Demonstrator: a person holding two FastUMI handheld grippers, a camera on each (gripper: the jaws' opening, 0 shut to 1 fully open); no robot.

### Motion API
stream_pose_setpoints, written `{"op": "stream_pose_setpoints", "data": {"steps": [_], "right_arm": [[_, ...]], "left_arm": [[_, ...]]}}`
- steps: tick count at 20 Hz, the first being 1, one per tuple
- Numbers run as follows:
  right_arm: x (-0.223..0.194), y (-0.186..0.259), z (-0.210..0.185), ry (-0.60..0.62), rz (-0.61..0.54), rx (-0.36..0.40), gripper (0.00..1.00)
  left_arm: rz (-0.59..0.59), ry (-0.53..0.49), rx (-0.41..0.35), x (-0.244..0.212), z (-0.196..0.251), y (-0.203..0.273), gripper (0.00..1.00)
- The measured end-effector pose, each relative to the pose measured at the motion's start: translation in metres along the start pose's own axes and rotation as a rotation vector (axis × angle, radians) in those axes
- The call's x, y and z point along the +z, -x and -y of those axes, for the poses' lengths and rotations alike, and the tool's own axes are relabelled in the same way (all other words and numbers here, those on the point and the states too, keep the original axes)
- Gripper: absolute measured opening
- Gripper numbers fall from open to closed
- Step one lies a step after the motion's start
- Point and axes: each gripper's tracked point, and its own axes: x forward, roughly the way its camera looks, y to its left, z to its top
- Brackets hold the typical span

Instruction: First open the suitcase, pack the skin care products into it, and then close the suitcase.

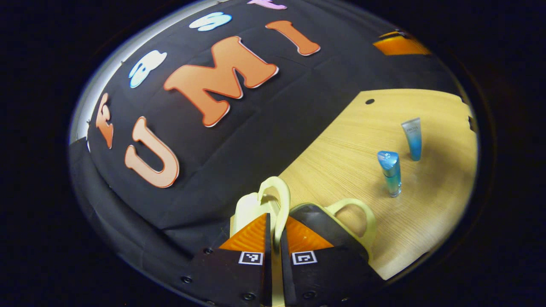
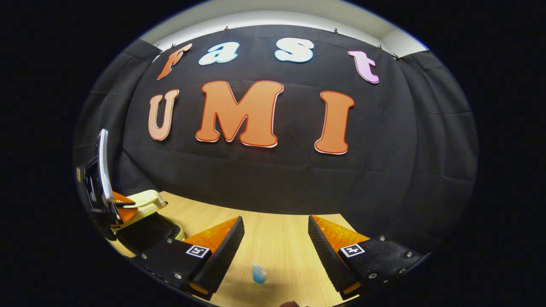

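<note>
- Left hand-held gripper (image 1: 273, 238) clamped on a cream handle (image 1: 279, 200) of the suitcase (image 1: 328, 226), just ahead.
- Beyond, to its right on the desk (image 1: 341, 157): two upright blue tubes (image 1: 390, 172), apart.
- Right hand-held gripper (image 2: 275, 243) wide open, holding nothing; tube (image 2: 258, 273) below, between the fingers.

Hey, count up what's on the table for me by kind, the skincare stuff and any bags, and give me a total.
Blue skincare tubes: 2, one nearer and one farther, both standing upright on the table
Suitcases: 1, cream-coloured, its handle gripped by the left gripper
Total: 3
</note>
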Motion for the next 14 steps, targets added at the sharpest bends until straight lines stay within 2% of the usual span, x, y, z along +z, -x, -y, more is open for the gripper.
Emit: {"op": "stream_pose_setpoints", "data": {"steps": [6, 14], "right_arm": [[0.012, -0.01, -0.032, 0.024, 0.011, 0.059, 0.95], [0.019, -0.017, -0.071, 0.035, 0.006, 0.12, 0.95]], "left_arm": [[-0.005, 0.167, 0.103, -0.015, -0.072, 0.009, 0.1], [-0.018, 0.242, 0.254, -0.064, -0.166, 0.015, 0.1]]}}
